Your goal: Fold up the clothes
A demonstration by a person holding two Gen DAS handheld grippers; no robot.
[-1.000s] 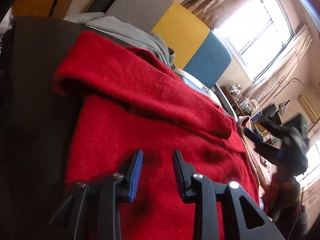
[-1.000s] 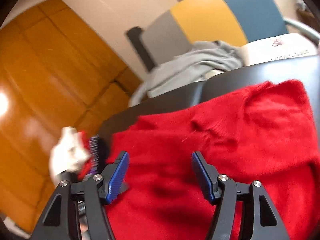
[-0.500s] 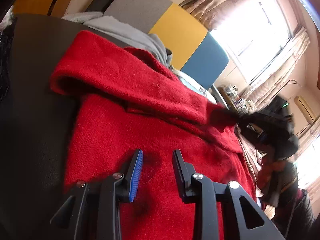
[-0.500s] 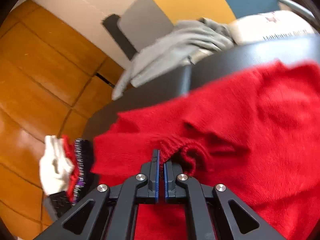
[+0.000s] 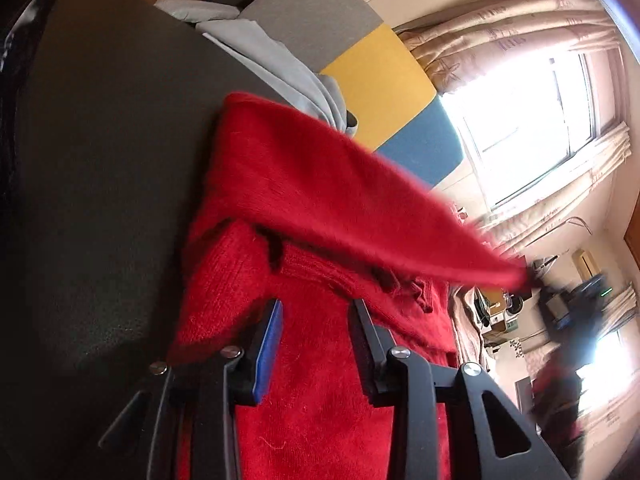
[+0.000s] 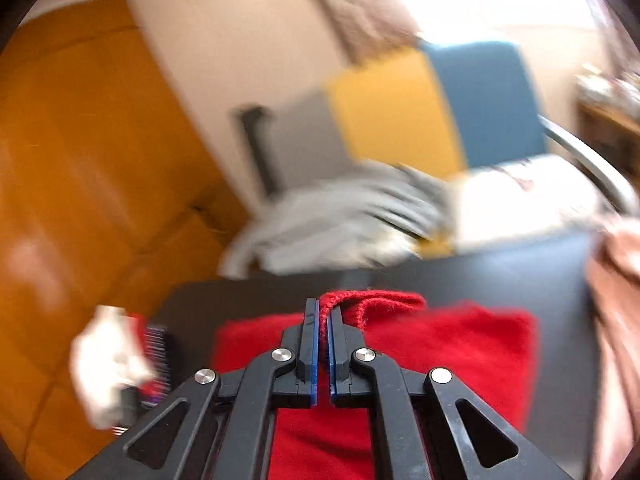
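Both wrist views close, low over table [image 5: 100, 200] — facing sofa [image 6: 400, 120]; sweater [image 5: 320, 400] shared.

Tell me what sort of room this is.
Probably a lived-in room at home, maybe a bedroom or living room. A curtained window, a grey, yellow and blue seat back with a grey garment heaped on it, and a red sweater on a dark table.

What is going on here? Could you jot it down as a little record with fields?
Garment: red sweater, lying on a dark table
Right gripper: shut on the sweater's ribbed cuff, sleeve lifted and stretched across
Left gripper: open, over the sweater body, gripping nothing
Other clothes: grey garment beyond the table, pinkish cloth at its right edge
Background: grey, yellow and blue chair backs, curtained window
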